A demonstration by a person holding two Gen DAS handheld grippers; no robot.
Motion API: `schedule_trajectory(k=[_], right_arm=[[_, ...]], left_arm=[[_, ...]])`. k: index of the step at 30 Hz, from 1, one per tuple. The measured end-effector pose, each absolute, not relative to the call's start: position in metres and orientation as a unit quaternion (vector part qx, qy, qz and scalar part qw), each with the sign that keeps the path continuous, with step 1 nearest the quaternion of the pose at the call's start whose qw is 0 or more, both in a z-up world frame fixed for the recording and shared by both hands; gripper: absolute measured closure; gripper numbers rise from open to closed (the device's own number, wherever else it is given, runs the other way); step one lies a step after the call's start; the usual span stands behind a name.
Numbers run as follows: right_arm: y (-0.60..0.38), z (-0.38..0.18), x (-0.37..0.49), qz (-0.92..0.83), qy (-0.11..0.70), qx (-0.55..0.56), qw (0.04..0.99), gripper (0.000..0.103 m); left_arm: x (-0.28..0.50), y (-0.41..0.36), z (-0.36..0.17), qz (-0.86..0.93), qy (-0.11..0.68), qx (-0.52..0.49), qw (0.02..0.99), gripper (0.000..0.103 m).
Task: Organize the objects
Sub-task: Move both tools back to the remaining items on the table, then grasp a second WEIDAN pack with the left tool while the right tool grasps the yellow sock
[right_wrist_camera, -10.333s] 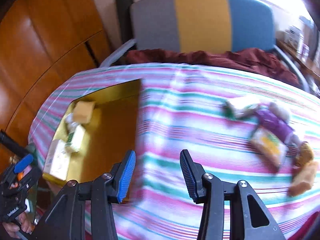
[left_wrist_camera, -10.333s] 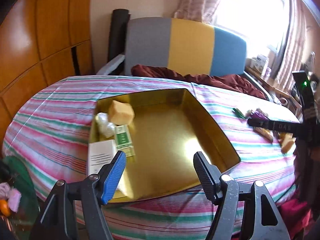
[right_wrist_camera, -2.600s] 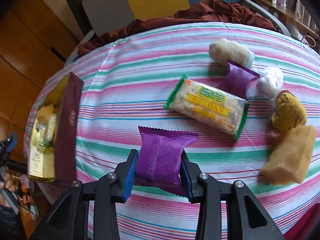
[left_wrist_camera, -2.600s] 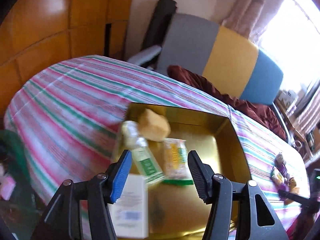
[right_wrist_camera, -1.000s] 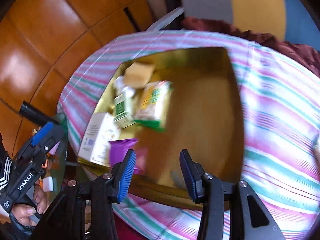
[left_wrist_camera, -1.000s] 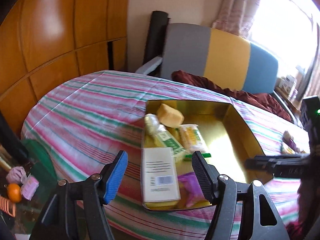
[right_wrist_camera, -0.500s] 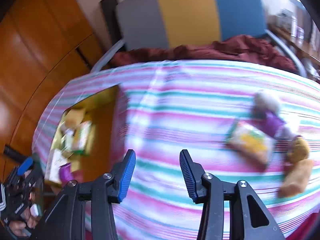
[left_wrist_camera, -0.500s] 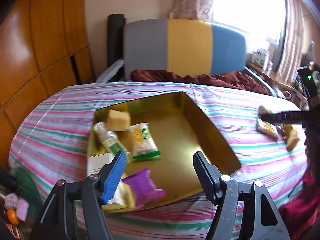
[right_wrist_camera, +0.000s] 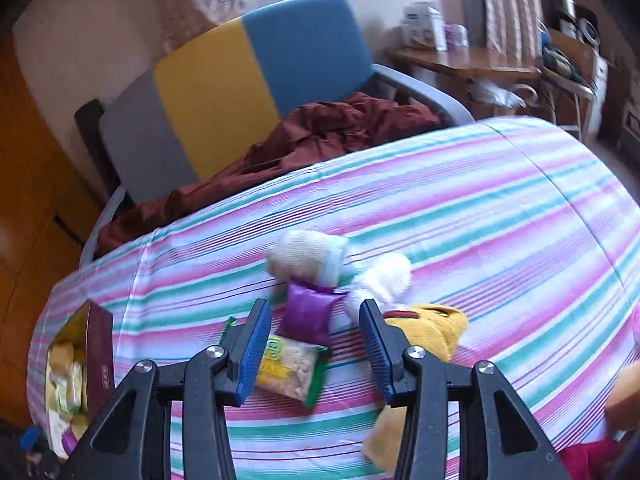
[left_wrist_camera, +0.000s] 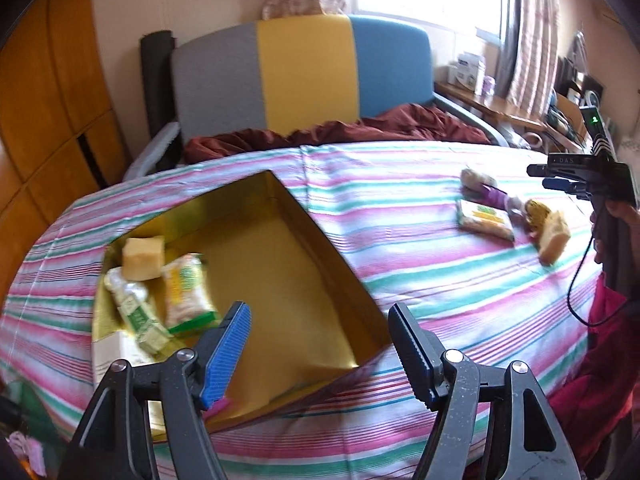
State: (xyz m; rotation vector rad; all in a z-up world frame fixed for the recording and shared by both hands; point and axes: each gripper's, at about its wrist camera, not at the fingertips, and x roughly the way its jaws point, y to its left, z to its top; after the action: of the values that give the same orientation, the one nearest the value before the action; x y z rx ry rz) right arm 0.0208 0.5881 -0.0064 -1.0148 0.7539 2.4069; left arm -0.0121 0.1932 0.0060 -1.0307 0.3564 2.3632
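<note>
On the striped tablecloth [left_wrist_camera: 400, 240], a gold box [left_wrist_camera: 280, 264] is sitting toward the left side, holding a yellow sponge block [left_wrist_camera: 142, 258], a small bottle [left_wrist_camera: 134, 310], a cracker packet [left_wrist_camera: 186, 294] and a white carton [left_wrist_camera: 116, 350] along its left wall. Over the box's near edge the left gripper [left_wrist_camera: 320, 344] is hovering with its jaws opening, and nothing is lying between them. Well apart from the box, a loose group of things is waiting on the cloth: a second cracker packet [right_wrist_camera: 292, 364], a purple packet [right_wrist_camera: 306, 312], a cream roll [right_wrist_camera: 306, 256], a white bundle [right_wrist_camera: 380, 280] and a yellow cloth [right_wrist_camera: 432, 330]. Above that group the right gripper [right_wrist_camera: 316, 350] is hanging with its jaws standing apart and gripping nothing; the purple packet and the cracker packet are showing through the gap, down on the cloth. Behind the table, a grey, yellow and blue chair [left_wrist_camera: 304, 72] is carrying a dark red blanket [left_wrist_camera: 340, 130].
</note>
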Motion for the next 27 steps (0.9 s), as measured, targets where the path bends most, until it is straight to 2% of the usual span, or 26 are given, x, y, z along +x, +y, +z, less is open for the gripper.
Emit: schedule_trajectory(k=[3,11,15,21,27], right_arm=[[0.614,-0.012,0.036,0.844,0.348,-0.340,0.227,0.057],[0.629,-0.017,0.046,0.825,0.403,-0.327,0.224,0.057],[0.630,-0.017,0.052,0.825,0.415,-0.319,0.215,0.057],[0.637,-0.018,0.058,0.819,0.444,-0.303,0.200,0.057],[0.649,-0.024,0.068,0.805,0.488,-0.280,0.189,0.057]], left_arm=[[-0.011,0.216,0.003,0.865,0.139,-0.390,0.286,0.031],[-0.019,0.288,-0.009,0.832,0.139,-0.423,0.331,0.031],[-0.022,0.336,-0.017,0.816,0.188,-0.415,0.357,0.030],[-0.023,0.409,-0.032,0.778,0.323,-0.343,0.415,0.017],[-0.026,0.459,-0.051,0.724,0.412,-0.286,0.473,0.012]])
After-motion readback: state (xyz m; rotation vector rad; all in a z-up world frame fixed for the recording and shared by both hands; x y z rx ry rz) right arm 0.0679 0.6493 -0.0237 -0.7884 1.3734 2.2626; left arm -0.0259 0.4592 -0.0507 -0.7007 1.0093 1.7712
